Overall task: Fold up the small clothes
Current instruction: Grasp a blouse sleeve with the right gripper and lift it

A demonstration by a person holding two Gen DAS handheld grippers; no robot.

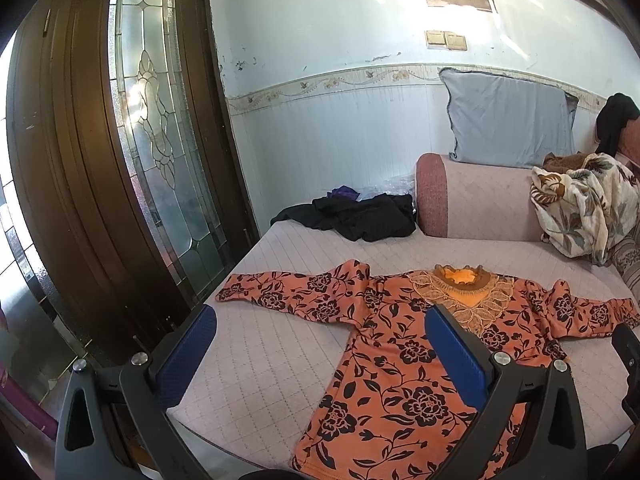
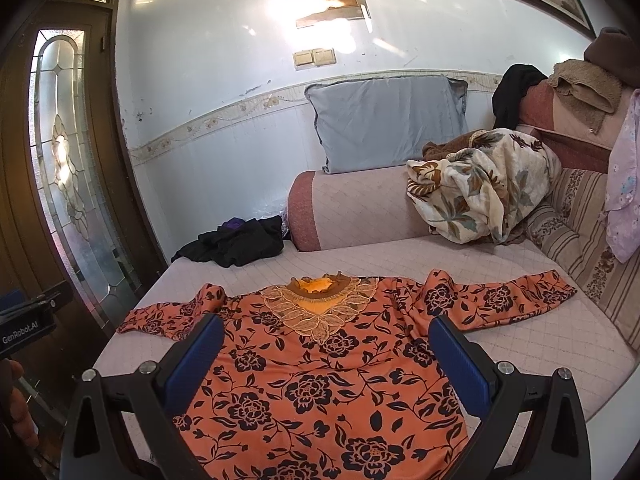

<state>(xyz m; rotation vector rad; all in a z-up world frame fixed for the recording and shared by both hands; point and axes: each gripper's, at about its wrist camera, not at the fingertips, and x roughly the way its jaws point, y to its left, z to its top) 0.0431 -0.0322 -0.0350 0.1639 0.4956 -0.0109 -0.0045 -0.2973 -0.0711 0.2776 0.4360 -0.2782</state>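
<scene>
An orange long-sleeved top with black flowers (image 1: 404, 364) (image 2: 320, 372) lies flat and face up on the quilted pink sofa seat (image 1: 280, 360) (image 2: 520, 336), sleeves spread to both sides, lace collar at the far end. My left gripper (image 1: 320, 316) hangs open above the seat at the top's left side, nothing between its blue pads (image 1: 188, 356). My right gripper (image 2: 326, 326) hangs open above the top's body, below the collar, its blue pads (image 2: 460, 364) apart and empty. The left gripper's black body (image 2: 28, 320) shows at the left edge of the right wrist view.
A crumpled black garment (image 1: 356, 216) (image 2: 240, 246) lies at the seat's far end. A grey pillow (image 1: 508, 120) (image 2: 388, 124) leans on the wall above the armrest (image 1: 476, 200). A floral blanket (image 1: 588, 208) (image 2: 484, 184) is heaped at the right. A wooden glass door (image 1: 120, 160) stands left.
</scene>
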